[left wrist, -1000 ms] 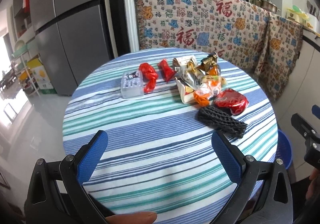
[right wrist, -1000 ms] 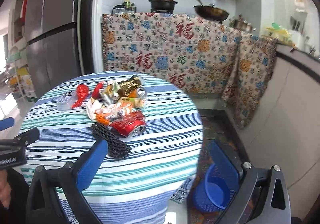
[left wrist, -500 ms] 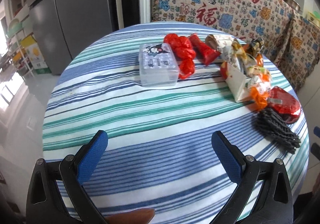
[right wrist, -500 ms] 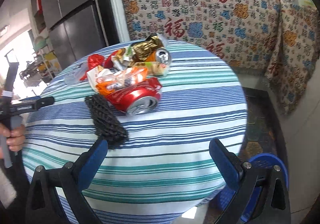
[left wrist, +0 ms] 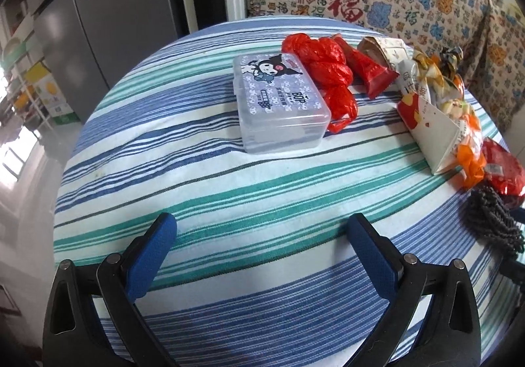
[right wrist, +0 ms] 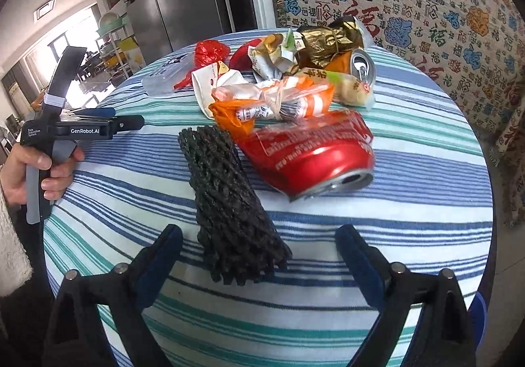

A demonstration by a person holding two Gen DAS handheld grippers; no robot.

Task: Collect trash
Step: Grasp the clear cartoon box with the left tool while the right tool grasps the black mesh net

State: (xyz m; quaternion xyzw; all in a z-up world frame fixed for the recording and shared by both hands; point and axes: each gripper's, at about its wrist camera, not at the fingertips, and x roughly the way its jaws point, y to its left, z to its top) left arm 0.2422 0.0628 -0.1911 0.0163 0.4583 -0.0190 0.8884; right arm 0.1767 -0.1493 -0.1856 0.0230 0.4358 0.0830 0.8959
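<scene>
Round desk (left wrist: 203, 170) under striped cloth, trash heaped toward far-right edge. Both tongs now much nearer the cloth and tipped further down than a second ago; kitchen background mostly gone from both views.

Left tongs (left wrist: 262, 245): wide open, empty, aimed at bare cloth short of clear plastic box (left wrist: 279, 101). Red plastic bag (left wrist: 325, 71) touching box on its right side, red wrapper (left wrist: 370, 71) just beyond.

Right tongs (right wrist: 259, 252): closing from full spread, nothing gripped. Near end of black mesh bundle (right wrist: 229, 199) between the tips, pads not yet on it. Crushed red can (right wrist: 311, 153) just beside bundle, orange snack packets (right wrist: 272, 101) lapping over can, gold wrapper (right wrist: 328, 39) and second can (right wrist: 357, 68) toward far edge. Left hand (right wrist: 29, 170) on its handle at left edge.

Reading: approach finished, first pick probably the mesh bundle. Nothing collected yet; whole pile still on desk. Blue bin no longer clearly in view.
</scene>
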